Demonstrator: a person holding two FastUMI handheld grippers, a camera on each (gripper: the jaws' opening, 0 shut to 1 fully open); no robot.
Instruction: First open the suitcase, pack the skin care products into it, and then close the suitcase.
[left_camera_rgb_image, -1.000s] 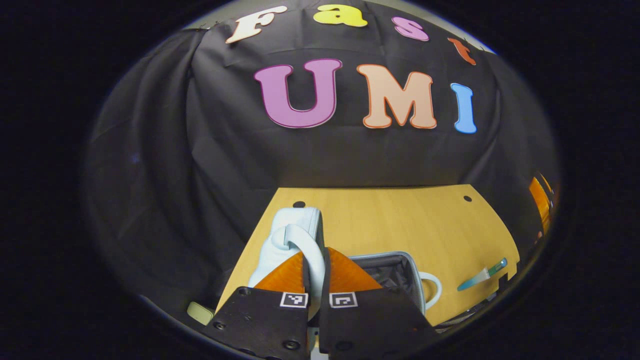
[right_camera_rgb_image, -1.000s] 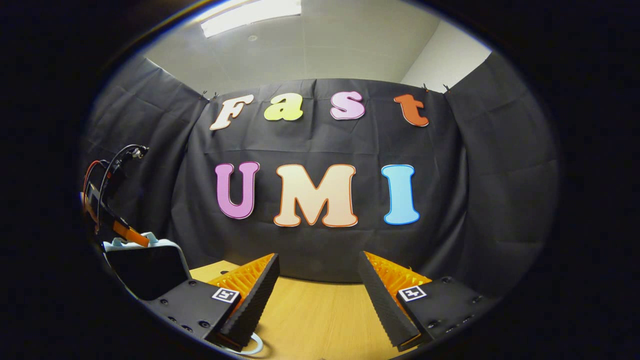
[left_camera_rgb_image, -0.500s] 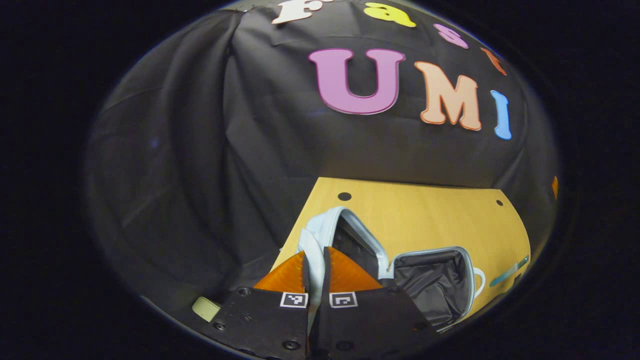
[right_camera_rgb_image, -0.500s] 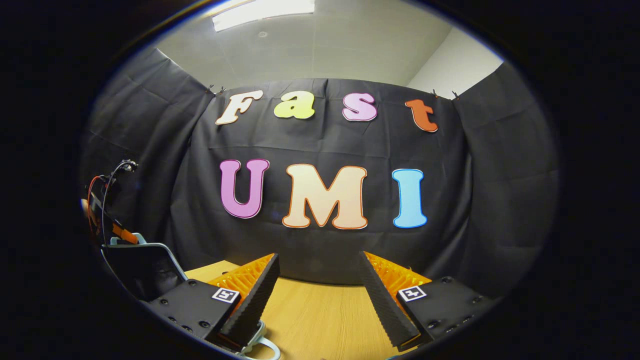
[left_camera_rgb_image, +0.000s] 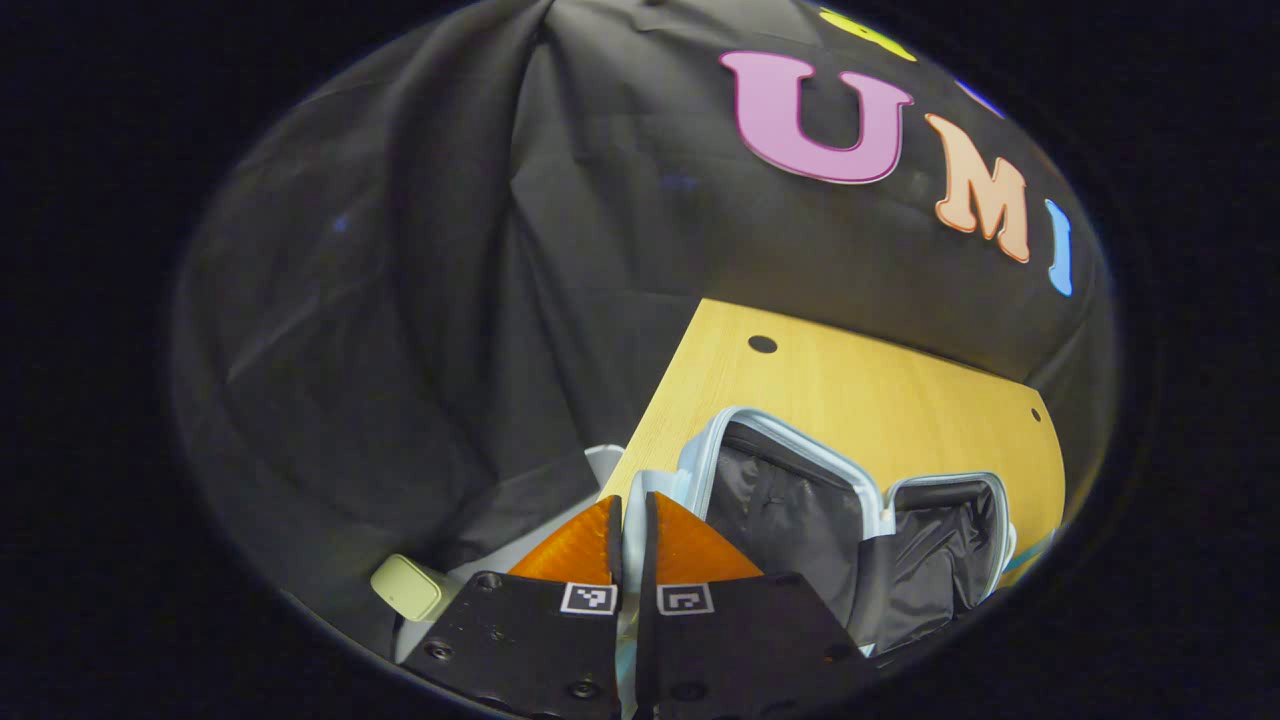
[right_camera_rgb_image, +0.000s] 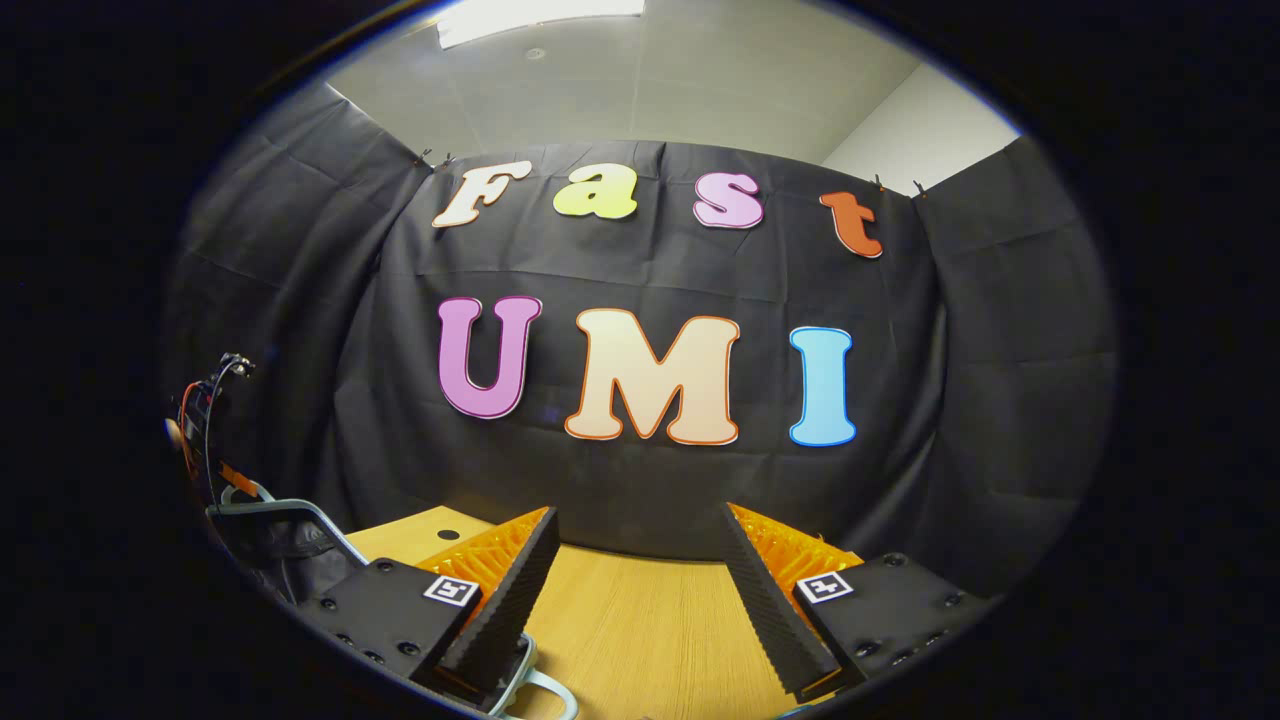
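Both halves of the pale-blue hard-shell suitcase gape; left gripper, pinching its six-o'clock handle, could slip, while right gripper idles wide, empty.

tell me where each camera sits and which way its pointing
Left gripper view: rides the left gripper, looking down along its fingers, pinched on the suitcase lid, over the table.
Right gripper view: rides the right gripper, facing level across the table toward the booth wall; its fingers stand apart, holding nothing.
Shared: the open suitcase, the table and the left gripper.
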